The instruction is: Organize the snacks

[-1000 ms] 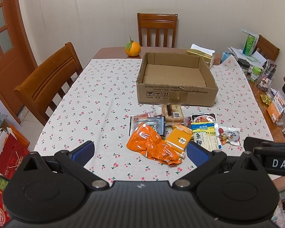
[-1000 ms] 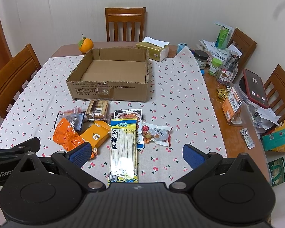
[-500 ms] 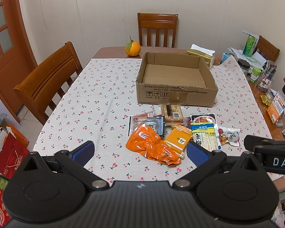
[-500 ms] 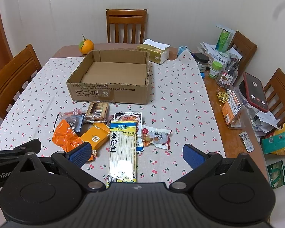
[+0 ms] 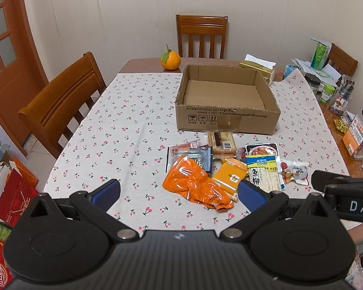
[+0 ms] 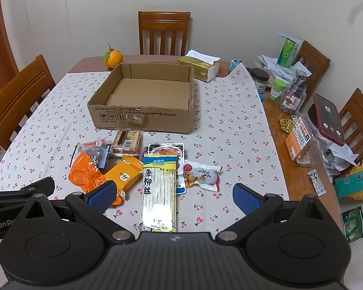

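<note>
An empty cardboard box (image 5: 226, 118) (image 6: 142, 119) stands mid-table. In front of it lie several snack packs: a crumpled orange bag (image 5: 193, 184) (image 6: 84, 172), a flat orange packet (image 5: 231, 174) (image 6: 124, 175), a long yellow-topped fish-strip pack (image 5: 262, 171) (image 6: 159, 193), a biscuit pack (image 5: 221, 141) (image 6: 128, 140), a dark wrapper (image 5: 193, 155) and a small clear pack (image 5: 295, 170) (image 6: 202, 175). My left gripper (image 5: 179, 193) hovers open above the near table edge, just short of the orange bag. My right gripper (image 6: 174, 194) hangs open over the fish-strip pack. Neither holds anything.
The cherry-print tablecloth (image 5: 123, 130) covers the table. An orange (image 5: 170, 59) and a tissue box (image 6: 200, 67) sit behind the box. Jars, papers and a red phone (image 6: 328, 118) crowd the right side. Wooden chairs (image 5: 65, 99) stand around the table.
Both grippers have drifted slightly back and up; the snacks sit a touch higher in each view. Nothing on the table has moved.
</note>
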Demonstrator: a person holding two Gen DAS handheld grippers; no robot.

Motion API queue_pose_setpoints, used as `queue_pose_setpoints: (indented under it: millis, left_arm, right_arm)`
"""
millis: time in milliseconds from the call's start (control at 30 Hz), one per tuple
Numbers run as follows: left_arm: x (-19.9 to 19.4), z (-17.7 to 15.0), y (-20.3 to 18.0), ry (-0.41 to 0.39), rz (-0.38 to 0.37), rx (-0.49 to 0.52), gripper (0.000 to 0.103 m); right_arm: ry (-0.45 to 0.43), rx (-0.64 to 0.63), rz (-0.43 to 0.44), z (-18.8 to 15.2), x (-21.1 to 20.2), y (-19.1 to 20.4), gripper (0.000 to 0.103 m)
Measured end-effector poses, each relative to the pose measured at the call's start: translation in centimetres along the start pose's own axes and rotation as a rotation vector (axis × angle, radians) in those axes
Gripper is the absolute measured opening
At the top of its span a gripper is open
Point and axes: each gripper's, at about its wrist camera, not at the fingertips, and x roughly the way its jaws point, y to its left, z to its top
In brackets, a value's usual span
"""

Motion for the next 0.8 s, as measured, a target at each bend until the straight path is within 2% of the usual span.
queue_pose_setpoints:
  millis: [800]
  left_arm:
    - [0.41,0.06,0.06,-0.001,-0.010,0.000,0.102]
  right_arm:
    - [-0.010,-0.010,-0.013,0.02,-0.07,0.22,0.103]
